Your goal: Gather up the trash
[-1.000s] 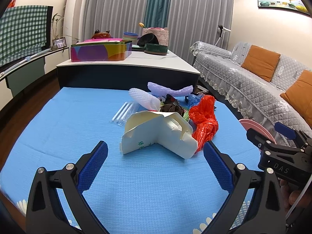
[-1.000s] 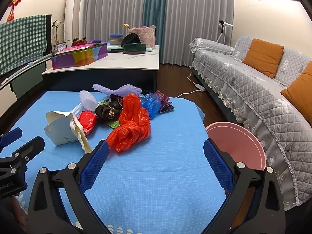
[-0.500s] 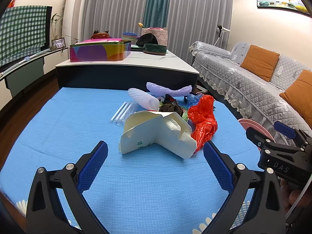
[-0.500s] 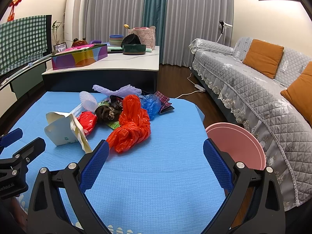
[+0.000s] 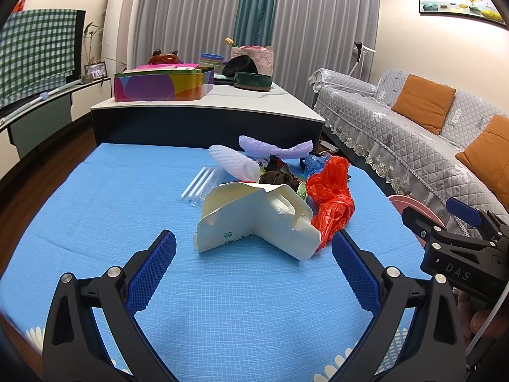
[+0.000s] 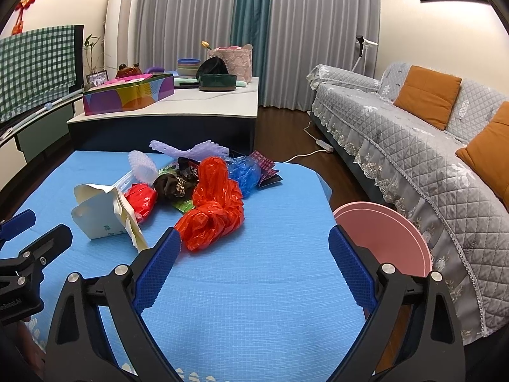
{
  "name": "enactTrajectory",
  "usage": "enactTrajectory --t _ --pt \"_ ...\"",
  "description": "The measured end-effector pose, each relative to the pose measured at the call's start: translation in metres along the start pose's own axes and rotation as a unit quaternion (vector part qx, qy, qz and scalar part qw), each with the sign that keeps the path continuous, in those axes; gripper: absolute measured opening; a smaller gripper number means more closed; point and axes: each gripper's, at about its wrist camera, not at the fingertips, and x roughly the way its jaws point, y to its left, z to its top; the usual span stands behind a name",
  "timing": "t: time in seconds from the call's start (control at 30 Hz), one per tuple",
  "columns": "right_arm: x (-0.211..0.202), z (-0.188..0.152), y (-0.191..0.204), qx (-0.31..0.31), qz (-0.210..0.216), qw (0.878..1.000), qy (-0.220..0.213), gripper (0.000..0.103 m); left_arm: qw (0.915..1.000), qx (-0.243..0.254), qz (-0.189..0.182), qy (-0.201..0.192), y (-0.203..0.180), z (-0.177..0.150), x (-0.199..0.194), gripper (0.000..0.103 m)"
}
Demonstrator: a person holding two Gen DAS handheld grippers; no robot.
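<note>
Blue-padded left claw [image 5: 254, 250] and right claw [image 6: 254, 245] both stand apart, empty, barely advanced since a second ago. Cream carton [image 5: 254, 222] lies just ahead of left; red bag [image 6: 211, 203] ahead of right. Collection not begun.

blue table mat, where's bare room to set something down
Free: the near strip of the blue mat between the right gripper and the red plastic bag, and the left side beside the white carton. Crowded: the middle pile.

Bright, even indoor light; sharp focus, strong fisheye bending at edges.
</note>
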Motion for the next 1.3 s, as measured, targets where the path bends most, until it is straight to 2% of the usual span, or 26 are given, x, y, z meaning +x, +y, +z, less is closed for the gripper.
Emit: enactTrajectory --t 0.2,0.4,0.6,0.87,1.07,1.2,1.3 --pt "0.0 0.001 -0.002 0.001 0.0 1.0 -0.002 0.092 1.0 0.0 0.0 0.0 0.0 0.0 0.0 0.095" --pt "0.002 0.0 -0.003 0.009 0.005 1.0 0.0 0.082 1.0 -0.002 0.001 0.001 0.0 0.001 0.001 0.095" --pt "0.014 0.0 -0.006 0.037 0.035 0.999 0.014 0.079 1.0 -0.007 0.006 0.003 0.005 0.007 0.008 0.095" --pt "0.05 0.009 -0.004 0.071 0.064 0.995 0.036 0.079 0.9989 -0.033 0.028 0.019 0.03 0.011 0.036 0.094" --pt "0.08 0.015 0.006 0.08 0.084 0.992 0.056 0.079 0.9973 -0.046 0.041 0.04 0.046 0.009 0.062 0.09" --pt "0.099 0.017 0.014 0.082 0.097 0.989 0.075 0.081 0.9974 -0.032 0.04 0.051 0.046 0.007 0.073 0.084" --pt "0.113 0.016 0.019 0.081 0.1 0.987 0.093 0.081 0.9977 -0.027 0.028 0.055 0.046 0.008 0.078 0.072"
